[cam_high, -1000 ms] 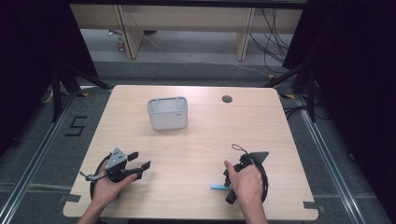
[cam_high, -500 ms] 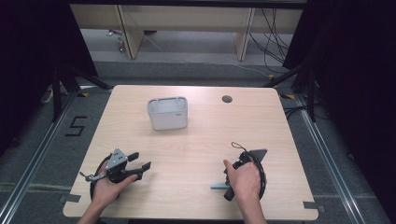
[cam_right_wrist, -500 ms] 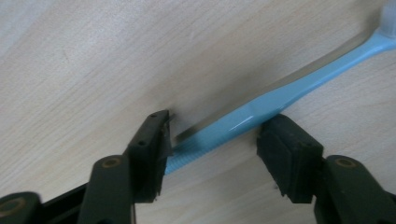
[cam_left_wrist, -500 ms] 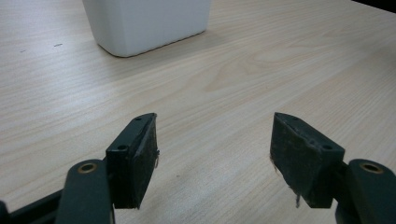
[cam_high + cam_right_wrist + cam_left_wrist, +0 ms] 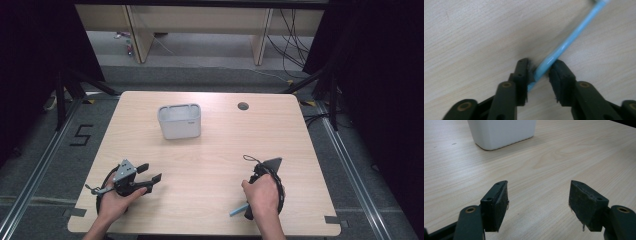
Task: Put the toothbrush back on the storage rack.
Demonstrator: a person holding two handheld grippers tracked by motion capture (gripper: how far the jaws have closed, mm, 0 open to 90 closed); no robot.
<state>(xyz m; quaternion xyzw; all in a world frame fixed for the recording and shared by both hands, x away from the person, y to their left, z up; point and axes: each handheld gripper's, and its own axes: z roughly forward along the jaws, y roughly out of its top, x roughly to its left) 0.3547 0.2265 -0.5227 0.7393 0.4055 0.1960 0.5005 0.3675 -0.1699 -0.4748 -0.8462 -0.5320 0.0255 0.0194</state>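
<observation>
Blue stick [image 5: 564, 47], thin and pale, sits clamped between the fingers [image 5: 522, 75] of your right gripper [image 5: 537, 72]; in the right gripper view it runs slantwise from between the two black pads up toward the top right corner, lying close over the light wood of the tabletop [image 5: 215, 155], and whether it touches the wood you cannot tell from here. From the high view a short length of that stick [image 5: 239, 210] pokes out to the left below your right hand [image 5: 261, 194], near the front edge of the tabletop on your right side. Your right gripper [image 5: 250, 212] points back toward you there, with its grey plate toward the far side. Your left gripper [image 5: 152, 179] rests in your left hand [image 5: 114, 200] at the front left of the tabletop, aimed toward the middle. Its fingers [image 5: 496, 205] stand wide apart in the left gripper view with bare wood between them, holding nothing. Beyond them stands a white container [image 5: 502, 132], its base on the tabletop, well apart from the fingers. In the high view this white container [image 5: 180, 121] sits upright on the far half of the tabletop, left of centre, with its open top showing. A small round hole [image 5: 243, 106] marks the tabletop near the far edge, to the right of the container
</observation>
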